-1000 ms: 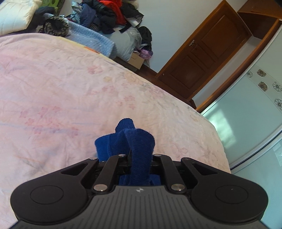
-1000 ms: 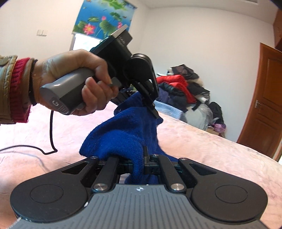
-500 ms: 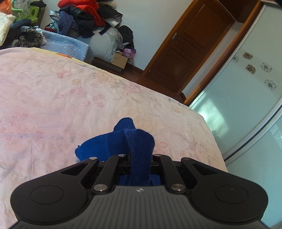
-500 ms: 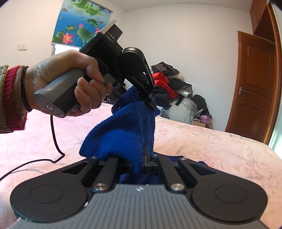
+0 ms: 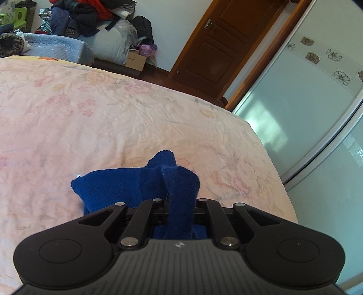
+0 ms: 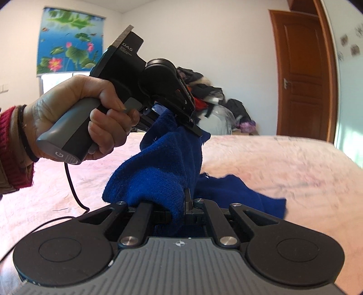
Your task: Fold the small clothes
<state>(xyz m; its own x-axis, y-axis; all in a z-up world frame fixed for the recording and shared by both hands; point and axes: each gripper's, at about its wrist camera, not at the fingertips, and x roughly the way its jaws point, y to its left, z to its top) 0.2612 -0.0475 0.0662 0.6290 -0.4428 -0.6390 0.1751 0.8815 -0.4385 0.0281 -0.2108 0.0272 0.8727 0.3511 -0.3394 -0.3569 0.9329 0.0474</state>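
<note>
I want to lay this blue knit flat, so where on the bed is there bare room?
Bare pink bedspread runs ahead and left of the blue knit, up to the bed's far edge. The clothes pile beyond that edge is crowded. Both hand-held grippers hold the knit.

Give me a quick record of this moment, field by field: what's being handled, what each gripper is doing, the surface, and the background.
item: dark blue knitted garment, partly lifted, its far part trailing on the bed
left gripper: shut on the garment's upper edge, held by a hand
right gripper: shut on a lower bunch of the garment
surface: pink floral bedspread
background: brown wooden door, pile of clothes, lotus picture
</note>
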